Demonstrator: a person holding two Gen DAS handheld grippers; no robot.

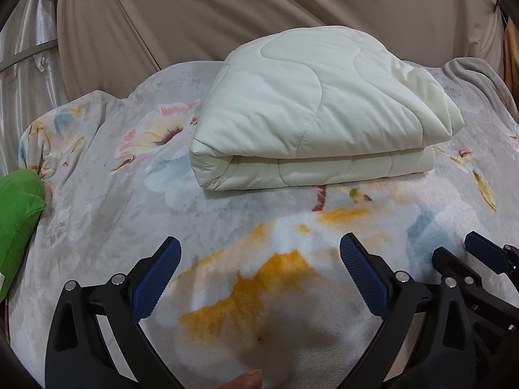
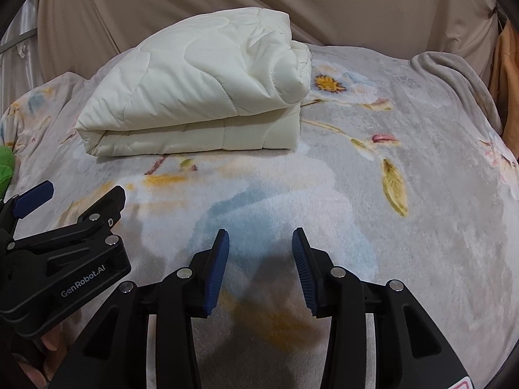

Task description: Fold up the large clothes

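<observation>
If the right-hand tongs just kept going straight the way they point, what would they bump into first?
Probably the flowered blanket just ahead: the right tongs, open and empty, tilt downward toward it. The folded cream quilt lies farther off, to the left of that line.

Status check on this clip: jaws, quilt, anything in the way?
Left gripper open, empty. Right gripper open, empty. Cream quilt folded on the floral blanket, clear of both. Nothing in the way.
</observation>
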